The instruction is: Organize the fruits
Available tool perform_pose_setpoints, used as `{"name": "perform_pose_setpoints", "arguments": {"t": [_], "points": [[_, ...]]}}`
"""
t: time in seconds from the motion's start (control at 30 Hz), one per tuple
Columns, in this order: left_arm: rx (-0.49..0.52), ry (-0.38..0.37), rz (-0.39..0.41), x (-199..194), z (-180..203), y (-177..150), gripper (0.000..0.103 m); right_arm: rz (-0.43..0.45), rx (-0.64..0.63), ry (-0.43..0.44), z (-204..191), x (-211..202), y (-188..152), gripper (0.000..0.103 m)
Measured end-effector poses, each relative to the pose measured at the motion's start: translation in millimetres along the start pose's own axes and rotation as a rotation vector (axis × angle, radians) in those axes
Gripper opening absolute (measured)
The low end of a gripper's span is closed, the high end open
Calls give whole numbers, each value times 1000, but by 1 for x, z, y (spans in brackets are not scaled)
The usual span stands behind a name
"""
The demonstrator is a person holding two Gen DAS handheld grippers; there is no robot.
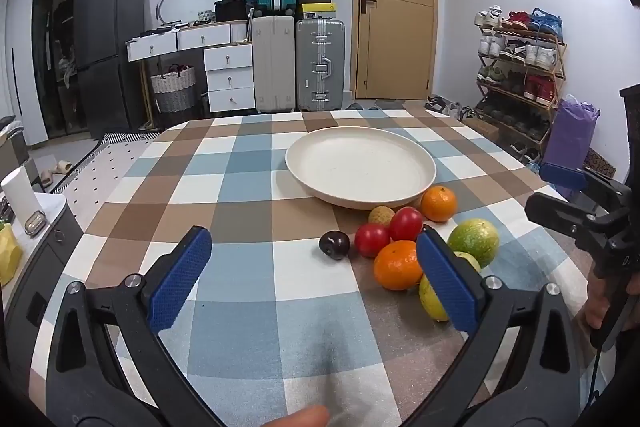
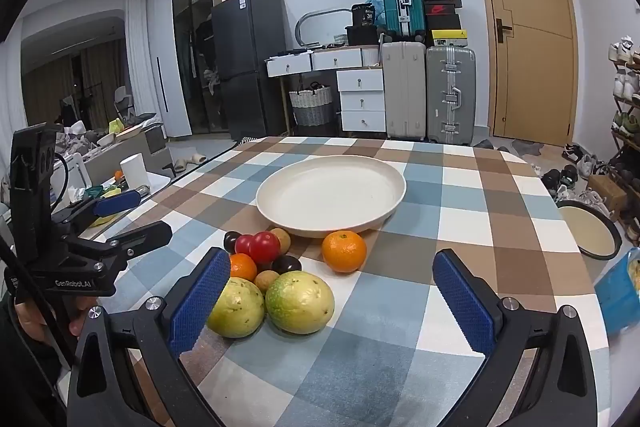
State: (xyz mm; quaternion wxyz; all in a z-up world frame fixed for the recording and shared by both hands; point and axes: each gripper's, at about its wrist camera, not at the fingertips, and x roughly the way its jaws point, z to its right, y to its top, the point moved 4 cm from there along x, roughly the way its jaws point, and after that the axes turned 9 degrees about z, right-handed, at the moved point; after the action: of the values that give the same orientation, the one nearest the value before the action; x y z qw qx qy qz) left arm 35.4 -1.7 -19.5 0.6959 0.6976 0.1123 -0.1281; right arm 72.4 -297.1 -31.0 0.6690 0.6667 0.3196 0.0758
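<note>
Right wrist: round plate (image 2: 330,195) lies flat; fruits (image 2: 300,301) clustered before it.

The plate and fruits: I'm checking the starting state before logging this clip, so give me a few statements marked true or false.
1. The cream plate holds no fruit. True.
2. Both the left gripper and right gripper are open and hold nothing. True.
3. There is only one orange. False: one orange lies near the plate, another orange sits in the cluster.
4. The two green-yellow fruits lie farthest from the right gripper. False: they lie nearest it.
5. The table wears a checked tablecloth. True.
</note>
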Motion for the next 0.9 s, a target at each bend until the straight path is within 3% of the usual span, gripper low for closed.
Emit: {"name": "perform_pose_setpoints", "arguments": {"t": [0.1,0.9], "points": [[-41,6,-9,1,-3,0,102,-5,2,-2,0,-1,-1,103],[-27,13,-2,-1,-7,0,102,-1,18,2,4,-1,1,103]]}}
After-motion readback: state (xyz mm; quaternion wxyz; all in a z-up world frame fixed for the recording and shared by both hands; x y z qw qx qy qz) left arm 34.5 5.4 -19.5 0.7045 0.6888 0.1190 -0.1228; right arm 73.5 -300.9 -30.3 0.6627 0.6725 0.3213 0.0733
